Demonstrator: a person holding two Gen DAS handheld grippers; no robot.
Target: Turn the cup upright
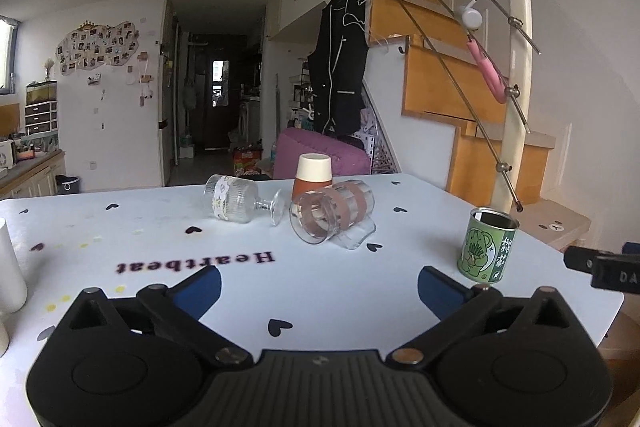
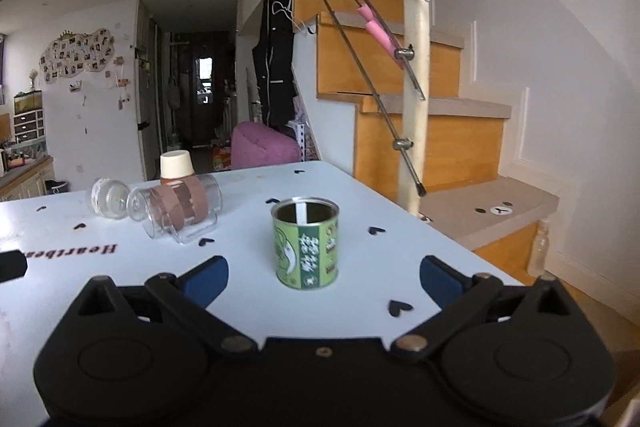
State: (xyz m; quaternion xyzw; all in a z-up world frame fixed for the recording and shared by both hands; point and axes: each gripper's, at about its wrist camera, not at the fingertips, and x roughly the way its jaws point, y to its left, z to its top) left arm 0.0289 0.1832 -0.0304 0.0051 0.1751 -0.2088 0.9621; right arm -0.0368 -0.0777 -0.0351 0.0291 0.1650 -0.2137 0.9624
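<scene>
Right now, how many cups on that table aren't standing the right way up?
3. A stemmed glass lies on its side at the left, a clear mug with brown bands lies beside it, and a paper cup stands upside down behind them. Others may sit outside the views.

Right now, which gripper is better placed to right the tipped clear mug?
Left, probably. The clear mug lies on its side almost straight ahead of the open left gripper. For the right gripper, the upright green tin stands ahead and the mug lies far left.

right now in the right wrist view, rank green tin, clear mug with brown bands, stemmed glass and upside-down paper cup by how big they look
1. Clear mug with brown bands and green tin: about alike; the tin is nearer.
2. Stemmed glass.
3. Upside-down paper cup, partly hidden behind the mug.
</scene>
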